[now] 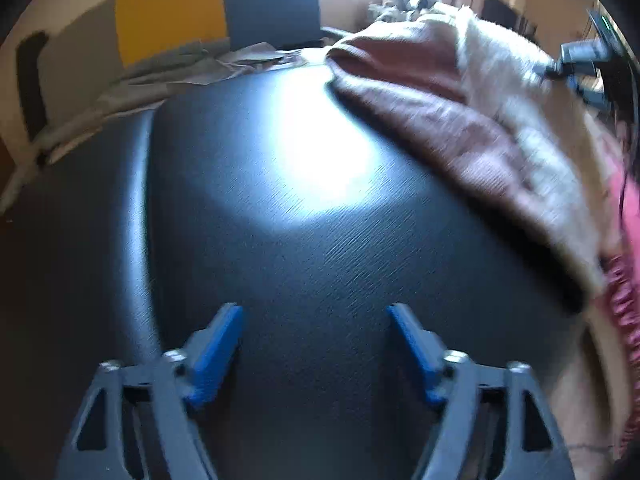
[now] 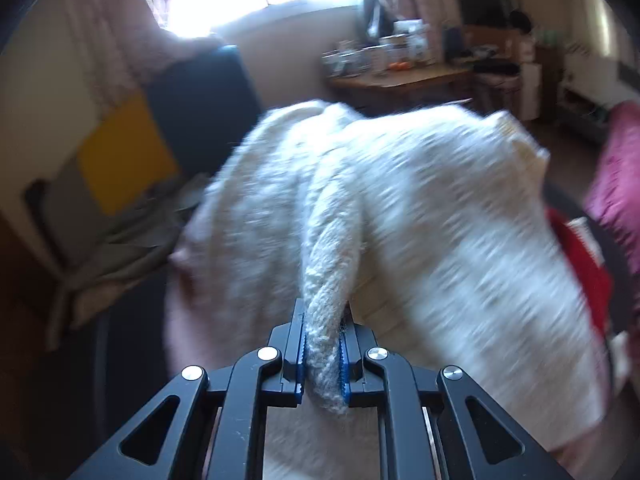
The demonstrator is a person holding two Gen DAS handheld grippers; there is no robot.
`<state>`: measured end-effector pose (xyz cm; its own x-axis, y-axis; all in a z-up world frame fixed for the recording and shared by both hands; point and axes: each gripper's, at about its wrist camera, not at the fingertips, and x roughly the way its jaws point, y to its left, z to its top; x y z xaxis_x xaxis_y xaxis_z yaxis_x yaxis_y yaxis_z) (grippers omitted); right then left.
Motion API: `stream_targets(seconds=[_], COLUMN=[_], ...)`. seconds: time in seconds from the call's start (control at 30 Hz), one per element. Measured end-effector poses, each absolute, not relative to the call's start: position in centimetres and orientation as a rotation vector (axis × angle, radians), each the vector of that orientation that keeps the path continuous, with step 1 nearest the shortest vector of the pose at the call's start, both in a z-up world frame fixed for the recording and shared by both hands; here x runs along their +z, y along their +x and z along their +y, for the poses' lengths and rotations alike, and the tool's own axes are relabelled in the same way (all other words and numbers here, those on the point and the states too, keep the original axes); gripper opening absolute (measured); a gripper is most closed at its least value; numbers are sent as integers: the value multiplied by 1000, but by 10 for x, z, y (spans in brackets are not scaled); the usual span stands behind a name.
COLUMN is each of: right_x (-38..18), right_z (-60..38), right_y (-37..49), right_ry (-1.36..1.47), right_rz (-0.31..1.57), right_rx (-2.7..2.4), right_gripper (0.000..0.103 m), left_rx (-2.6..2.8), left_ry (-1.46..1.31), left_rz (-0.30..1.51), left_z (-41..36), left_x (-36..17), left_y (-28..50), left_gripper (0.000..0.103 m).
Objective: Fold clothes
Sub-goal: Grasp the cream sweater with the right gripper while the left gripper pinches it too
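Right gripper [image 2: 323,344]: its blue pads were clamped on a bunched, rope-like twist of the cream knit garment [image 2: 420,208], and the cloth fanned out ahead of it, blurred with motion.

Left gripper [image 1: 314,344]: its jaws stood wide apart with nothing between them, hanging low over the dark table [image 1: 280,240].

Where the garment was: from the left wrist view, it hung raised at the right side of the table, cream on its outer face and pinkish-brown on the shaded underside, its far edge near the table top; whether that edge touched, I could not tell.

Grip risk: the hold was on a narrow twisted bunch, not a flat hem, so I judged the thick knit could creep out of the pads if swung hard.

Fold risk: with only one point held, the rest sagged and bunched; laid down so, it would likely land creased or doubled on itself, not flat.

Edge risk: much of the cloth sat toward the table's right side, beside a pink cloth [image 1: 628,320], and could slide off or drag that along.

Left-side risk: the glossy top looked slick, so closing the free gripper on a lying edge might push the fabric away instead of catching it.

Clutter: grey cloths [image 1: 132,92] lay heaped at the far left edge, well apart.
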<state>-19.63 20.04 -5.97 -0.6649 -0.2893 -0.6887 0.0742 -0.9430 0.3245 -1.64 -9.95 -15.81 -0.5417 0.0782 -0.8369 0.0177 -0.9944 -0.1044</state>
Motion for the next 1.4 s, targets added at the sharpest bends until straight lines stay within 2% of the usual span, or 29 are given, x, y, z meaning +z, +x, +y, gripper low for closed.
stream_targets(seconds=[0.07,0.23,0.37,0.43,0.63,0.9,0.93,0.97,1.0,1.03,1.07,1.17,1.4], right_x=[-59,-80,-95,-103,-116,-139,-141,-141,-142,-142,-142,-138,-126], right_z=[192,187,193,198,205,214,213,212,211,210,209,204,173], right_y=[-176,-120,-93,-98,-106,-114,-116,-117,-119,-119,-120,-122,-122], right_ry=[1136,1100,1106,1111,1108,1120,1121,1123,1123,1123,1123,1131,1149], right_rz=[-445,-597,-640,-653,-678,-729,-728,-727,-724,-718,-713,-703,-632], right_rx=[-2598,-2494,-2484,-2480,-2462,-2436,-2437,-2437,-2438,-2440,-2443,-2456,-2490], right_gripper=[13,13,13,13,13,13,13,13,13,13,13,13,15], left_rx=[2706,2683,2650,2604,2487,2488,2488,2487,2486,2485,2483,2481,2568], left_ry=[-1412,-1241,-1126,-1097,-1138,-1102,-1097,-1092,-1087,-1082,-1077,-1059,-1005], left_rz=[-212,-137,-43,-58,-35,171,197,222,248,274,299,368,319], left_z=[-99,-79,-53,-42,-2,47,53,59,66,72,78,94,70], left_x=[-138,-84,-47,-34,-40,-49,-50,-51,-52,-53,-54,-56,-36], left_y=[-26,-69,-113,-136,-204,-198,-197,-196,-196,-195,-194,-191,-167], left_gripper=[69,71,71,71,71,71,63,44,32,11,8,6,4])
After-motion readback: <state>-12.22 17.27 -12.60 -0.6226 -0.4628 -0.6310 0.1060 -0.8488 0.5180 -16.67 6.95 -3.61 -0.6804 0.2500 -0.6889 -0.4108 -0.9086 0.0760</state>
